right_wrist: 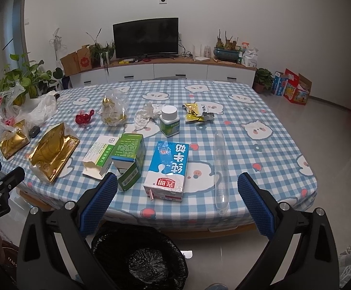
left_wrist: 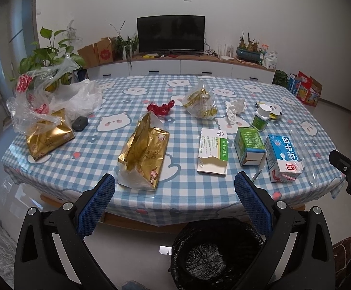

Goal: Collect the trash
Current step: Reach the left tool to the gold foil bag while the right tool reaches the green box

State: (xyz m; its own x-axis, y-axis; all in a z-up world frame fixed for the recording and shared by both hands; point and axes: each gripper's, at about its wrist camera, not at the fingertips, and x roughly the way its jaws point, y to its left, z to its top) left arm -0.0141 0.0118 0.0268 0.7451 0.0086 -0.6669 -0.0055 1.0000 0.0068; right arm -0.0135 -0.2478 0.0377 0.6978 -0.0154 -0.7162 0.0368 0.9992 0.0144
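Down on the floor by the table's near edge sits a bin (left_wrist: 214, 253) lined with a black bag (right_wrist: 141, 261); all I can see in it is crinkled black plastic at the bottom. Up on the checked tablecloth (left_wrist: 98, 159) the trash is spread out — a torn-open gold packet (left_wrist: 142, 154) near the front, a second gold packet (left_wrist: 48, 139) at the left with clear plastic bags (left_wrist: 37, 101) bunched over it; a white medicine box (left_wrist: 214, 153) with its flap ripped, a green box (left_wrist: 249, 146) open at one end, a blue-and-white milk carton (right_wrist: 168, 169) lying flat, a white-capped bottle (right_wrist: 169, 120) standing upright, a crumpled tissue (right_wrist: 144, 116) and a red wrapper (right_wrist: 83, 117). Left gripper (left_wrist: 174, 200) and right gripper (right_wrist: 177, 203) both hang off the near edge, jaws spread wide, gripping nothing.
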